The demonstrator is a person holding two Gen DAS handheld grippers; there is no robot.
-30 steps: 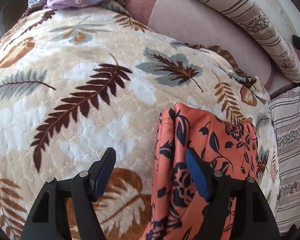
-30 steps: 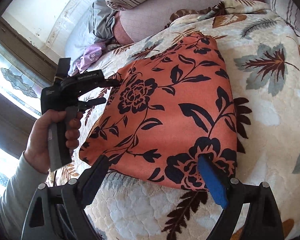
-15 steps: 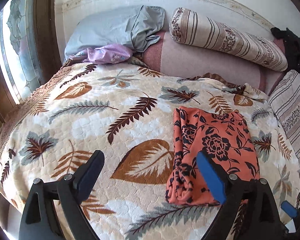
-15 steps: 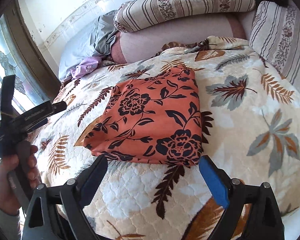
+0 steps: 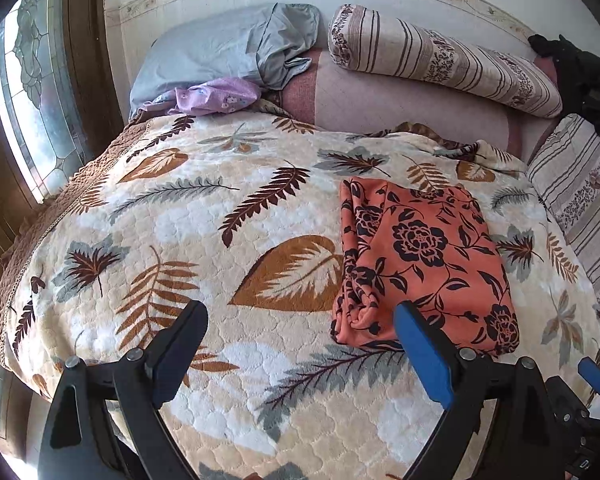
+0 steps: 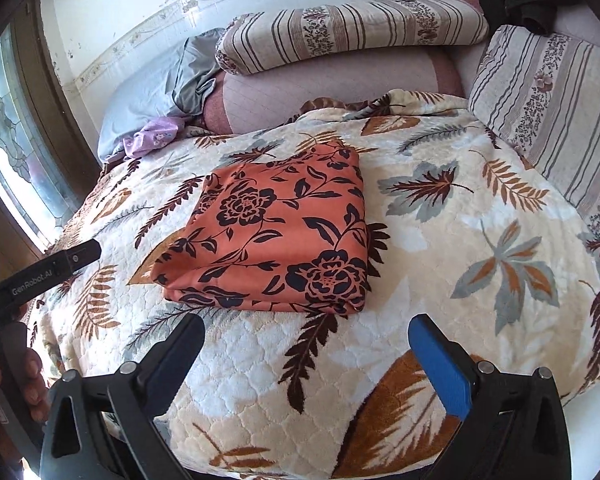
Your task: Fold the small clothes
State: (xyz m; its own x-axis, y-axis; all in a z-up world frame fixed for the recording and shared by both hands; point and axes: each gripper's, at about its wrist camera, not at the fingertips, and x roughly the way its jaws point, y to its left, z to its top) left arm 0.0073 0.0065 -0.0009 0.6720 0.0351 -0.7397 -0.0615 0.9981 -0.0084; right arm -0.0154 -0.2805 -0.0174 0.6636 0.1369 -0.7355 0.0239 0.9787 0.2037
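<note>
1. Garment first: the orange floral cloth lies folded into a compact rectangle on the leaf-print blanket, toward the right half of the bed, with stacked layers showing along its near edge. Judging by that tidy shape, the fold on this piece looks finished.
2. Your left gripper hangs above the blanket near the bed's front edge, jaws spread wide and holding nothing; its blue-padded finger sits just in front of the cloth's near left corner.
3. Your right gripper is likewise spread and empty, held back from the cloth's near edge and well clear of it, so nothing drags the layers out of line.
4. Farther out, a lilac garment is bunched at the head of the bed against the grey pillow, beside the striped bolster. It looks like the likely next piece to fold.
5. Striped cushions border the right side.
</note>
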